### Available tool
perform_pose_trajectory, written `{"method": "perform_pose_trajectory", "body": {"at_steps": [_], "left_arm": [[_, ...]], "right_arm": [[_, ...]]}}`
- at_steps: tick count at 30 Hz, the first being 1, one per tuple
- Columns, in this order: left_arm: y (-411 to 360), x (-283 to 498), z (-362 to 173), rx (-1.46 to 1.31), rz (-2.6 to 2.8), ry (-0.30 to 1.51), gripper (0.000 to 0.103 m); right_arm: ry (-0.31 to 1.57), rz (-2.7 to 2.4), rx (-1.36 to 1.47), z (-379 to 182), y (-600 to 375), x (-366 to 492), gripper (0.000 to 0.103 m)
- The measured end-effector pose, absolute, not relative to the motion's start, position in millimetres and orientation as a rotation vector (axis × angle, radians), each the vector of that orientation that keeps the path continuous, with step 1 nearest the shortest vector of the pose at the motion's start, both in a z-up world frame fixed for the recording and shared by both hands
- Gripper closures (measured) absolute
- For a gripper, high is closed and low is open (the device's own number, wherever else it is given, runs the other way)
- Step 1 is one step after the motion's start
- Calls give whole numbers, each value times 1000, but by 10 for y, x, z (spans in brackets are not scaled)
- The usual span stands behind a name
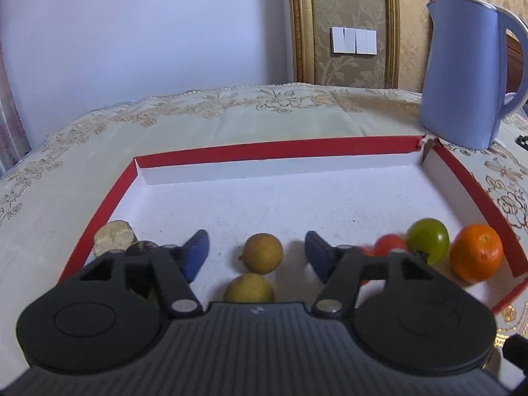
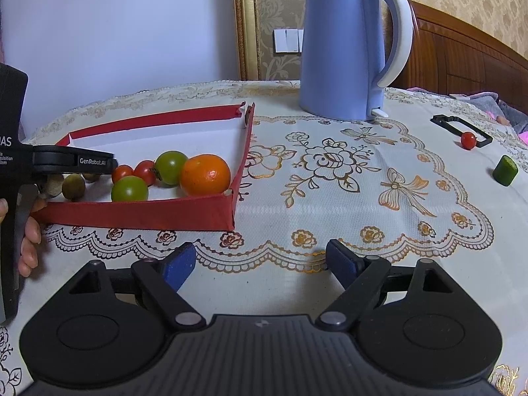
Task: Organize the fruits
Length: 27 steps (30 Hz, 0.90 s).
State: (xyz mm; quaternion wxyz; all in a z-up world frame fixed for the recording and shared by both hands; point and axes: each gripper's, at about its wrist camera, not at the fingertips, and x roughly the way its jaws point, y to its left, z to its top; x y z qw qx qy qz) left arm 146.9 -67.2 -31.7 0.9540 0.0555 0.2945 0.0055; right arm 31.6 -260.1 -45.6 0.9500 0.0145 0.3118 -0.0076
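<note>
A shallow red-rimmed box (image 1: 270,148) with a white floor holds fruit along its near side. My left gripper (image 1: 257,254) is open over it, with a small yellow fruit (image 1: 263,253) between its fingertips and a second one (image 1: 249,288) just below. A green tomato (image 1: 427,240), an orange (image 1: 477,252) and red tomatoes (image 1: 389,244) lie to the right. My right gripper (image 2: 260,264) is open and empty above the tablecloth, right of the box (image 2: 158,216). A red cherry tomato (image 2: 468,140) and a green cucumber piece (image 2: 505,170) lie far right on the cloth.
A blue electric kettle (image 2: 343,49) stands behind the box's far right corner. A black rectangular frame (image 2: 458,125) lies by the cherry tomato. A pale cut piece (image 1: 114,236) sits at the box's left. The table edge curves at the back.
</note>
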Motion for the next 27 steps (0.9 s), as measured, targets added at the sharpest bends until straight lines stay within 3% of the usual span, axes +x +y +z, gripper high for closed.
{"method": "perform_pose_trajectory", "body": {"at_steps": [2, 5, 7, 9, 27], "left_arm": [[-675, 1407, -296, 138, 24, 582, 27], [-604, 1292, -233, 122, 32, 565, 22], [-538, 1215, -181, 100, 32, 551, 16], [-504, 1157, -151, 104, 42, 541, 13], [-272, 938, -149, 60, 46, 555, 10]], "right_arm": [[634, -15, 30, -455, -2602, 316, 17], [634, -15, 31, -456, -2602, 317, 16], [640, -30, 32, -462, -2610, 329, 0], [646, -35, 52, -468, -2642, 338, 0], [637, -60, 80, -470, -2696, 330, 0]]}}
